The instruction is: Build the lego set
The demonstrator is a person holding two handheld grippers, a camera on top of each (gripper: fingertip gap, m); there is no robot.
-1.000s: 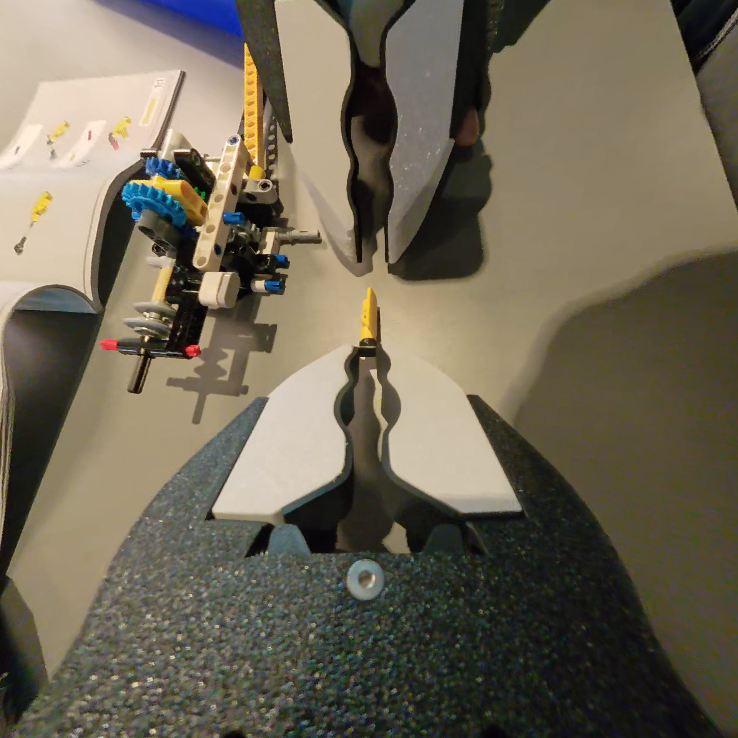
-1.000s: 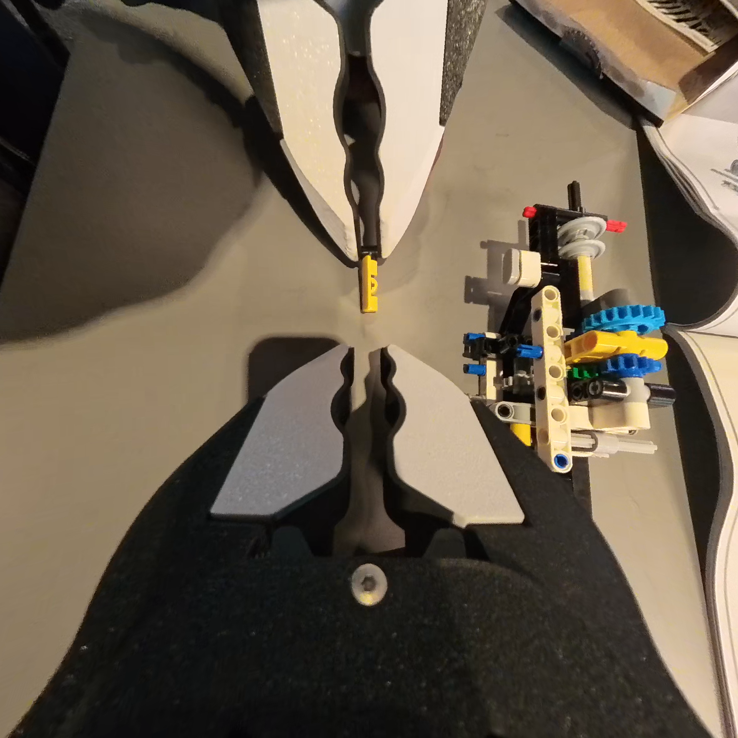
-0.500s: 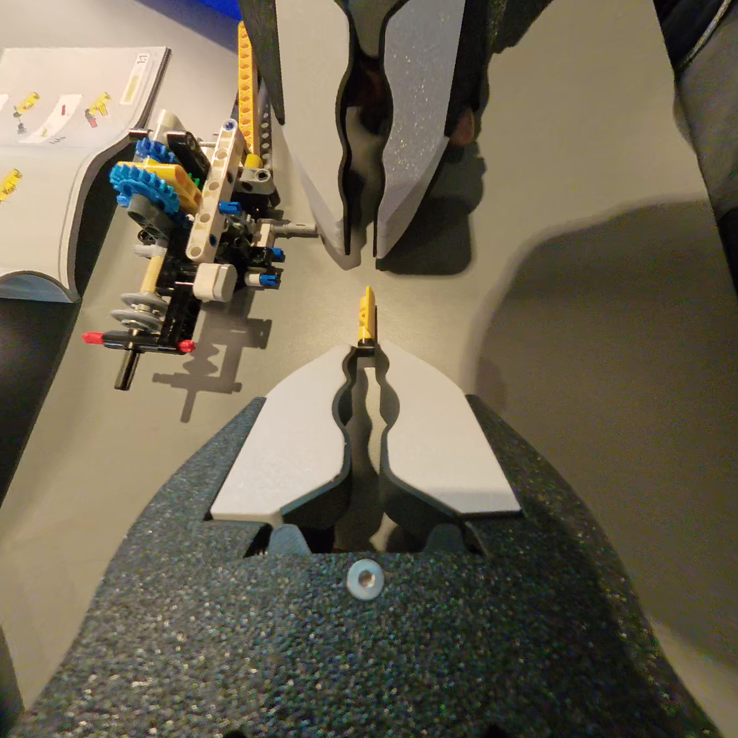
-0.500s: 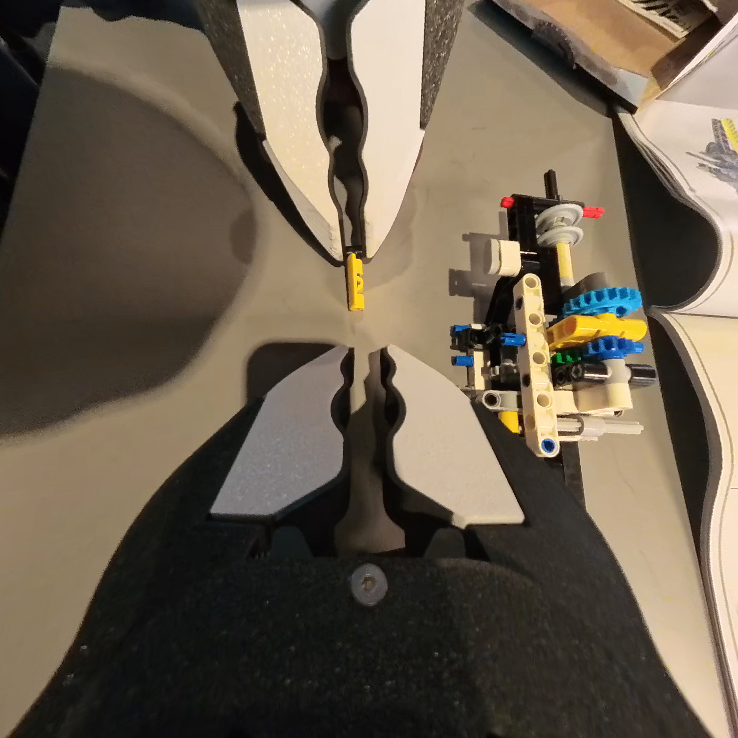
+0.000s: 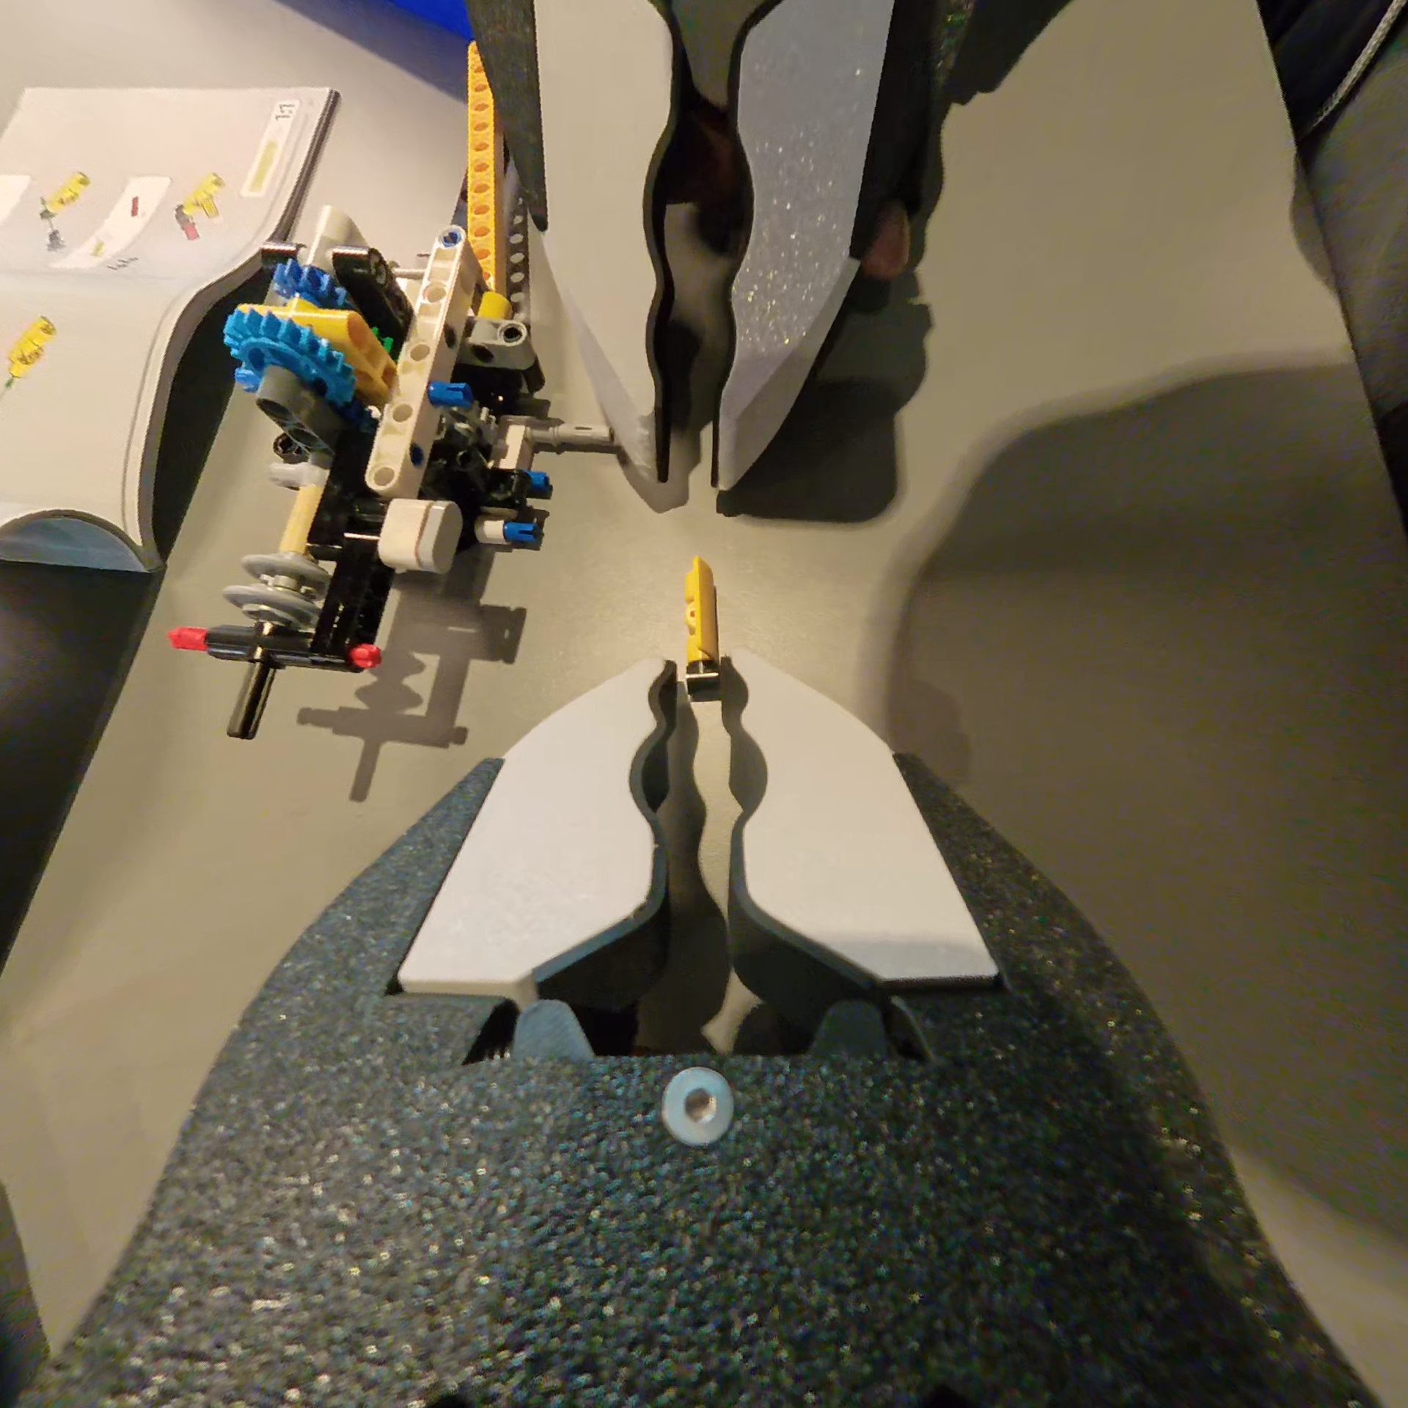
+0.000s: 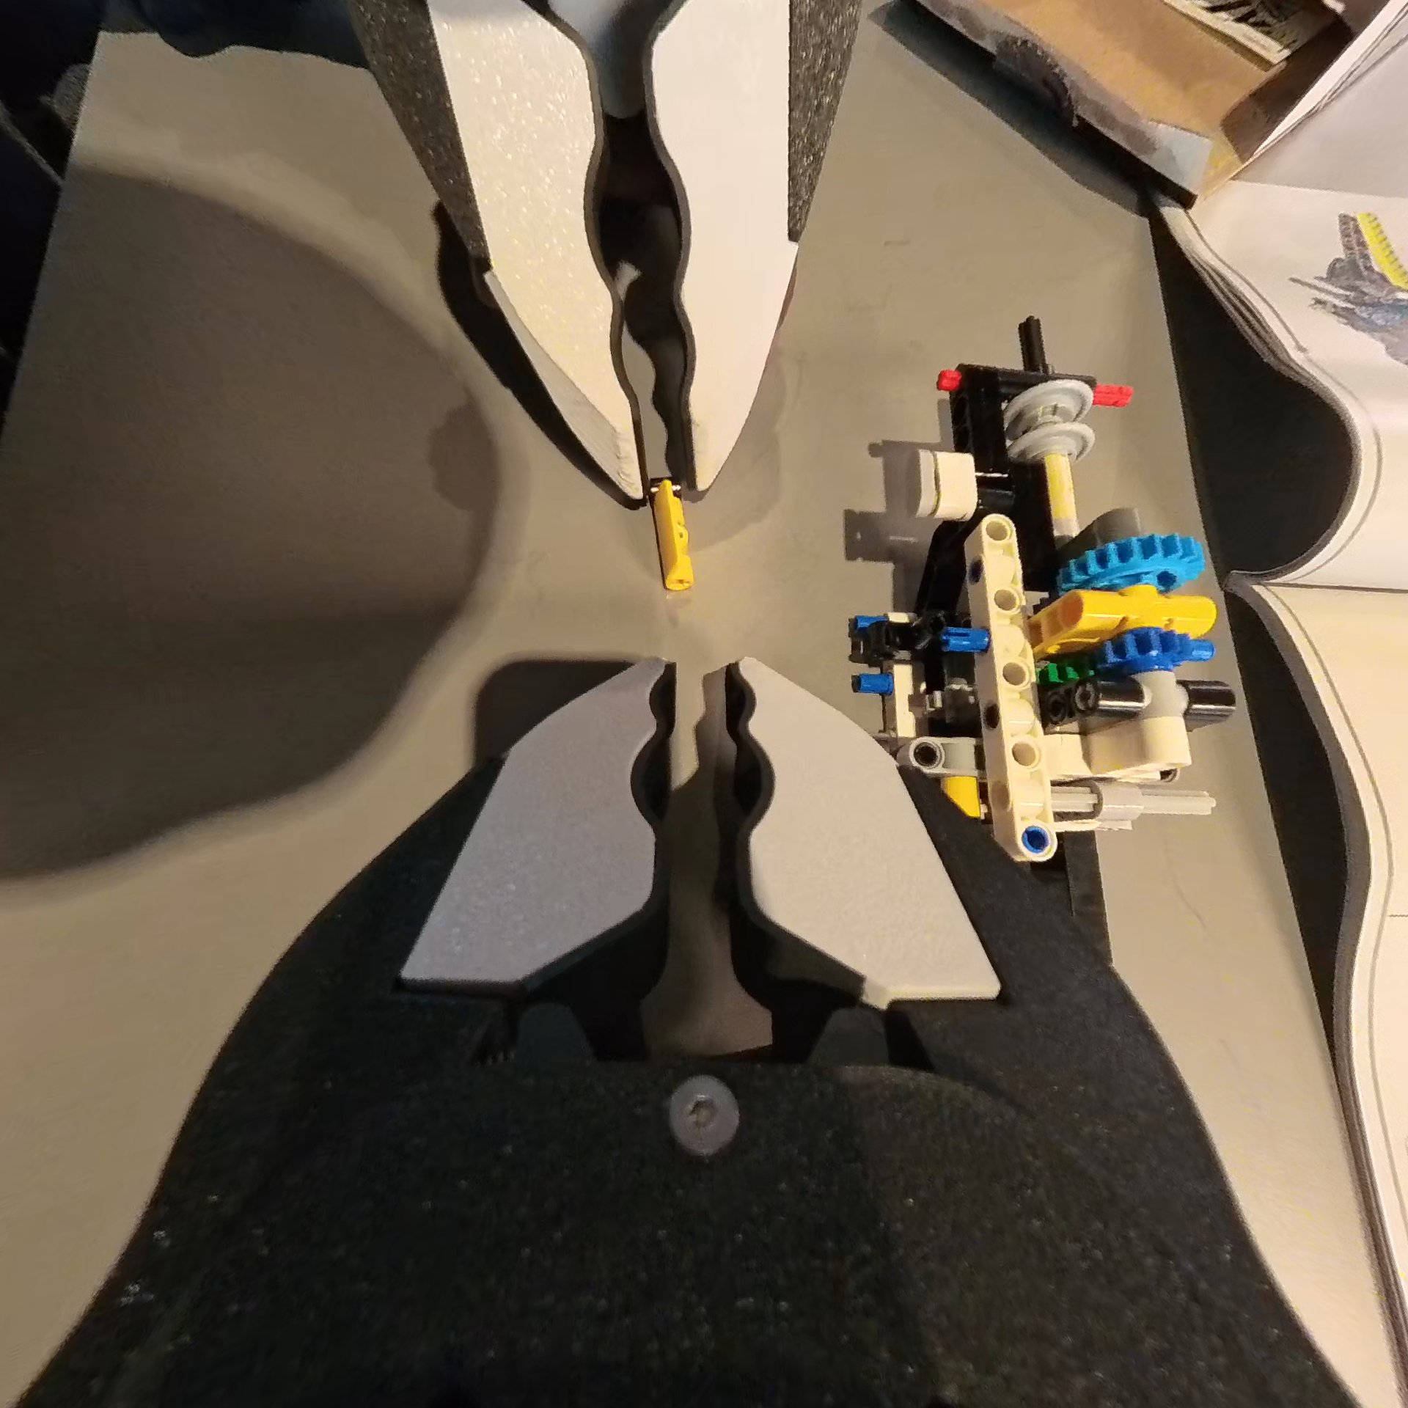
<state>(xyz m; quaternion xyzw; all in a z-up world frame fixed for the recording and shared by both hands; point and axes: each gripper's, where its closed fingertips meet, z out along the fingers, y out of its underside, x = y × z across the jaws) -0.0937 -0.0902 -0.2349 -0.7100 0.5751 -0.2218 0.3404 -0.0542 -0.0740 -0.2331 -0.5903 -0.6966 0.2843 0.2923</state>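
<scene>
Left gripper (image 5: 699, 670) held a small yellow connector (image 5: 699, 609) by the black pin at its near end, jaws nearly closed on that pin, yellow barrel pointing away over the grey table (image 5: 1067, 533). Right gripper (image 5: 686, 480) faced it from the far side, tips apart from the connector and from each other by a narrow gap, nothing between them. From its own camera, the right gripper (image 6: 701, 667) showed the same narrow empty gap, and the connector (image 6: 672, 537) hung just off the left gripper (image 6: 667, 488) opposite.

Progress, judged: build partly done. One assembled block of beams, blue gears and axles, the model (image 5: 366, 457), sat on the table to the side of both grippers, with a long yellow beam (image 5: 481, 168) behind it. Connector not yet attached to the model; likely a hand-over or a fitting step comes next. An instruction booklet (image 5: 152, 190) lay open beyond the model, a cardboard box (image 6: 1143, 68) at the far table edge.

Change against the frames from a second ago: connector grip unchanged; the right gripper's gap had widened slightly; the model and booklet sat a little differently in both views, so both grippers had shifted somewhat. Model itself appeared untouched.
</scene>
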